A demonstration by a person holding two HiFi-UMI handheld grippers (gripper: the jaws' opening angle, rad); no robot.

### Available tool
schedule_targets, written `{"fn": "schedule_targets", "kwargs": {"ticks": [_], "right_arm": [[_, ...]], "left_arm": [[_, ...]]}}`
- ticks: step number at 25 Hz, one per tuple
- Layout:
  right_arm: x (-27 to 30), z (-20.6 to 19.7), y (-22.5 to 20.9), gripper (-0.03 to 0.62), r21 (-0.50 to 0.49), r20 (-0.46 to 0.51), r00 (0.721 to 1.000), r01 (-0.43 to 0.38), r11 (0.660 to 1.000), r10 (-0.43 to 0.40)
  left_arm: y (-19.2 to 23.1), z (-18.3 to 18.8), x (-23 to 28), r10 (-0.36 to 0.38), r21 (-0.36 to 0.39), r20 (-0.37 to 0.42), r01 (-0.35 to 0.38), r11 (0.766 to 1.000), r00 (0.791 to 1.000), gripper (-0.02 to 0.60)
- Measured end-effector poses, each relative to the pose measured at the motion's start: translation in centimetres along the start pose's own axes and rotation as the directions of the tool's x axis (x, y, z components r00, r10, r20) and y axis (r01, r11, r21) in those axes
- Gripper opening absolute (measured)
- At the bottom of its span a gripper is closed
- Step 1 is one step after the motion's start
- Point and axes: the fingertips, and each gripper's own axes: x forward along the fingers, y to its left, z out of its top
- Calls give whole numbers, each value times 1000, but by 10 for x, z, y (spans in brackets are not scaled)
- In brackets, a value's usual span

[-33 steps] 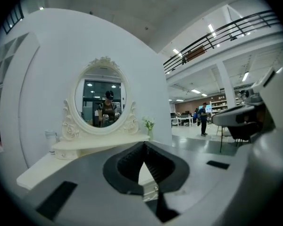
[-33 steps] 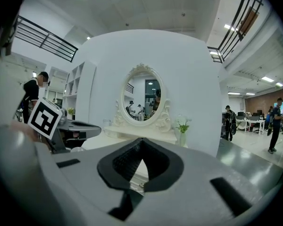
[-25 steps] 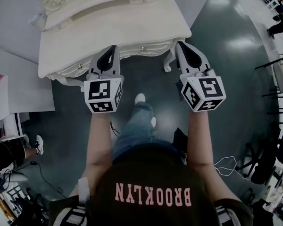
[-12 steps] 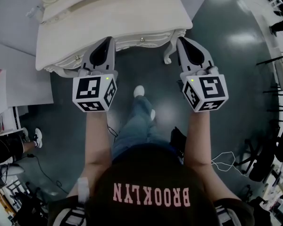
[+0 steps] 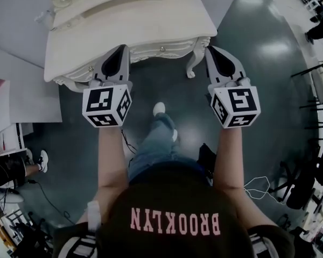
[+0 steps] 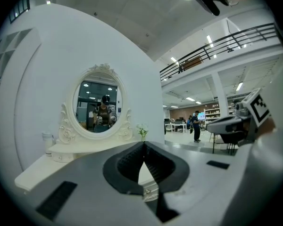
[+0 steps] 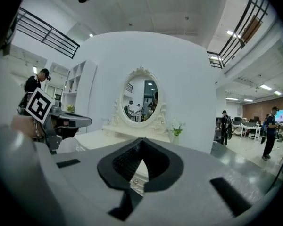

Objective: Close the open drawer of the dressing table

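Before the carved cream dressing table (image 5: 124, 36), left gripper (image 5: 124, 47) and right gripper (image 5: 209, 49), smooth grey shells, jaws shut.

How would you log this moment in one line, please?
left hand-held gripper: shut, empty | right hand-held gripper: shut, empty | dressing table: both near its front

One word can be read: "BROOKLYN", in pale pink capitals across the person's dark shirt (image 5: 175, 198), near the bottom of the head view, where it stands upside down. The left cube (image 5: 106, 106), on the left gripper (image 5: 122, 48), and the right cube (image 5: 236, 107), on the right gripper (image 5: 210, 50), bear black-and-white square code markers, which are patterns rather than letters. Print in the far room is too small to read.
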Motion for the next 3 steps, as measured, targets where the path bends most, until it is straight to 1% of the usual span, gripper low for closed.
{"fn": "schedule_targets", "kwargs": {"ticks": [3], "right_arm": [[-7, -3, -1, -5, 5, -15, 1000, 14, 1000, -14]], "left_arm": [[-1, 4, -4, 3, 25, -5, -3, 1000, 1000, 6]]}}
